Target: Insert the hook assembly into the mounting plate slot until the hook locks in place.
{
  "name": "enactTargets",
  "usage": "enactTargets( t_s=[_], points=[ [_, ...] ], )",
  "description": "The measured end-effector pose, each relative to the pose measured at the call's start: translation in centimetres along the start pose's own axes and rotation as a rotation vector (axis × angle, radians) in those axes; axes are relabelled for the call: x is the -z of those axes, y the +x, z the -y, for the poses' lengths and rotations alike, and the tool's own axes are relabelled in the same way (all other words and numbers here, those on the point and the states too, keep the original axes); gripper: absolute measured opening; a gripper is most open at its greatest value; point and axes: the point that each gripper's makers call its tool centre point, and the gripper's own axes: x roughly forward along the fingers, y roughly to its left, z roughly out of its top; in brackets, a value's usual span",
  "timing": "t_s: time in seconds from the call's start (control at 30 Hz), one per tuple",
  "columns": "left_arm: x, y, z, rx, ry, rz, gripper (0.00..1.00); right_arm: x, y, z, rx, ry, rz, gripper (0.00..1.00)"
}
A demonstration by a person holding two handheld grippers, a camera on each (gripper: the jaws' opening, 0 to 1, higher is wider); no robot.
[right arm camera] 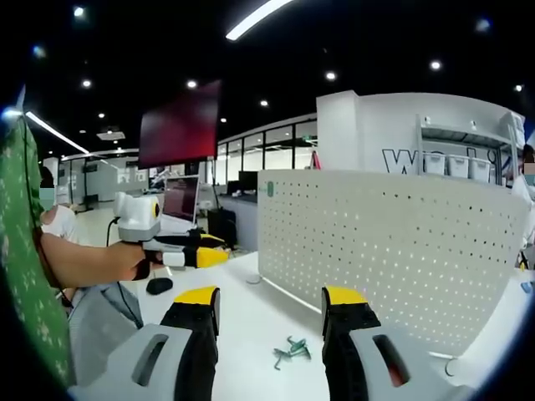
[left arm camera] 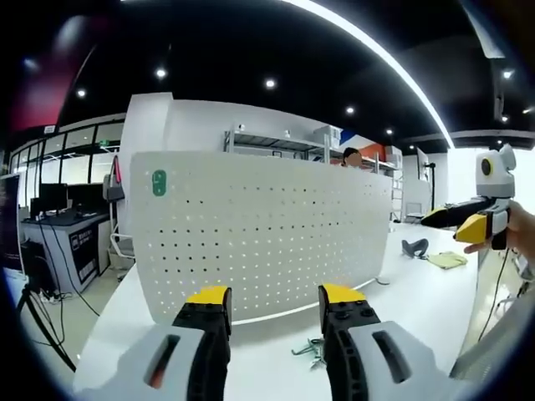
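in the left gripper view the left gripper (left arm camera: 274,307), with black jaws tipped in yellow, has its jaws spread wide apart with nothing between them, hovering above the white table (left arm camera: 125,334). straight ahead stands the upright white perforated mounting plate (left arm camera: 259,225), a pegboard panel with rows of small holes and a small green label near its upper left corner, set on the table's far part. the small grey-green metal hook assembly (left arm camera: 311,351) lies flat on the table just in front of the plate, near the right jaw of this gripper and touching neither jaw. at the far right the right gripper (left arm camera: 456,221) comes into view, held by a hand (left arm camera: 518,234); whether its jaws are parted cannot be told from here. in the right gripper view the right gripper (right arm camera: 272,307) also has its jaws wide apart and empty, above the same table (right arm camera: 251,284). the hook assembly (right arm camera: 289,351) lies on the table between and slightly beyond the two jaws, clear of both. the mounting plate (right arm camera: 393,251) stands to the right and beyond it. at the left the left gripper (right arm camera: 196,251) appears, held by a person's hand (right arm camera: 138,267). a black computer mouse (right arm camera: 159,285) rests on the table near it.
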Motion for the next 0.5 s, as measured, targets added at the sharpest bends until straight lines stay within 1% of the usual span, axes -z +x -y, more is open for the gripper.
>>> enactTargets(
  t_s=[0.33,0.5],
  points=[
    [2.6,0.3,1.1,0.019,-0.003,-0.060,0.42,2.2,0.9,0.5,-0.007,0.021,-0.048,0.48],
    [3.6,0.2,1.4,0.027,0.006,-0.080,0.42,3.6,1.5,0.9,-0.014,0.026,-0.079,0.47]
  ],
)
